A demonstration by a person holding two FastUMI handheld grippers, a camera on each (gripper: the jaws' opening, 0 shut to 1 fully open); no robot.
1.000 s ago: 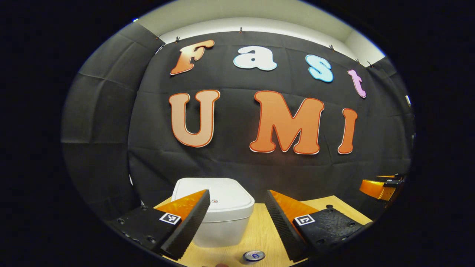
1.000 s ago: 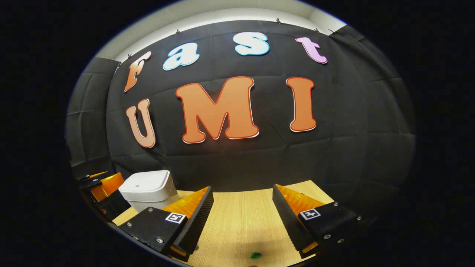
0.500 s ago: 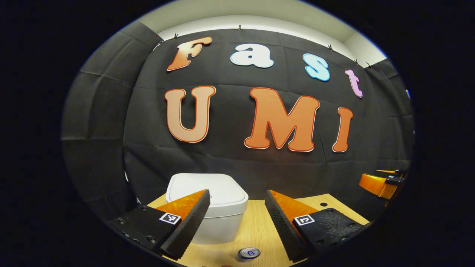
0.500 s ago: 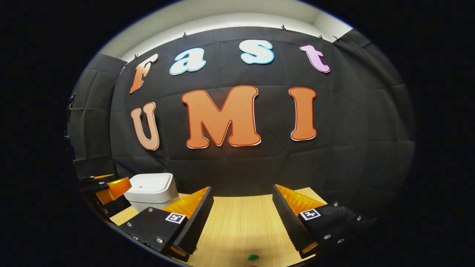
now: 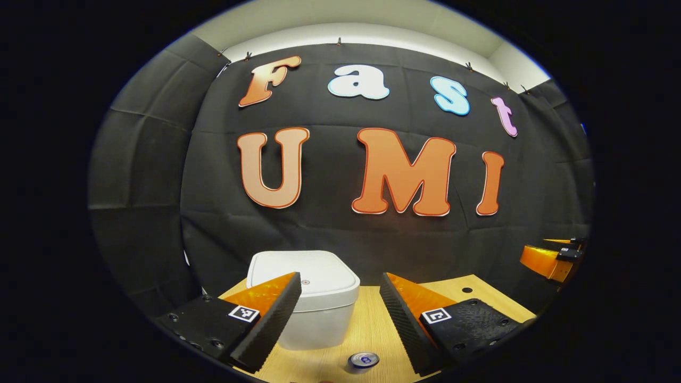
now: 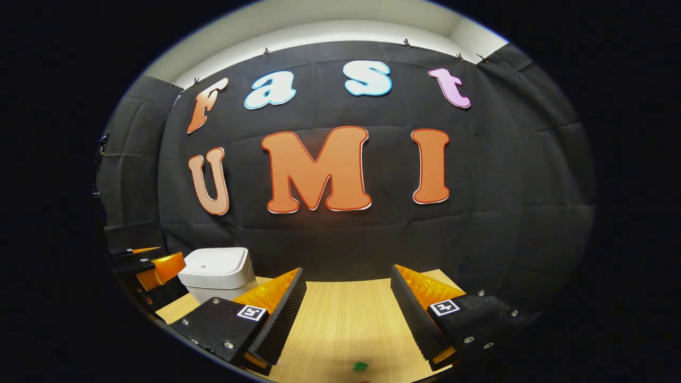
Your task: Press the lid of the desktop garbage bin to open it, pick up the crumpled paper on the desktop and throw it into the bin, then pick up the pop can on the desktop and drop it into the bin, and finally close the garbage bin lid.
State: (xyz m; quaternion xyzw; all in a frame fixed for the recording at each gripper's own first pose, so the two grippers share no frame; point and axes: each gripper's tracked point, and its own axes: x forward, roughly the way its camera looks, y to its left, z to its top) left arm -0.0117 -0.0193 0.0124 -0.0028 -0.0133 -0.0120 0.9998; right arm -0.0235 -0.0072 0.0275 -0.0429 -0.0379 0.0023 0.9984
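The white desktop bin (image 5: 314, 314) stands on the wooden table (image 5: 370, 324) with its lid (image 5: 306, 276) down, partly behind one finger of my left gripper (image 5: 340, 279). That gripper is open and holds nothing. A pop can (image 5: 364, 359) stands upright at the bottom edge, between the fingers and nearer than the bin. In the right gripper view the bin (image 6: 215, 272) sits far left, and my right gripper (image 6: 348, 272) is open over bare table. A small green thing (image 6: 360, 366) lies at the bottom edge; too little shows to tell what it is.
The black cloth wall rises right behind the table's far edge. The other gripper (image 5: 550, 260) hovers at the right edge of the left gripper view. The left gripper (image 6: 151, 263) hangs beside the bin in the right gripper view. A small dark hole (image 5: 466, 290) marks the tabletop.
Both views have shifted only slightly. In the right gripper view the bin now looks a little smaller and lower. Both grippers stay open and nothing on the table has moved.
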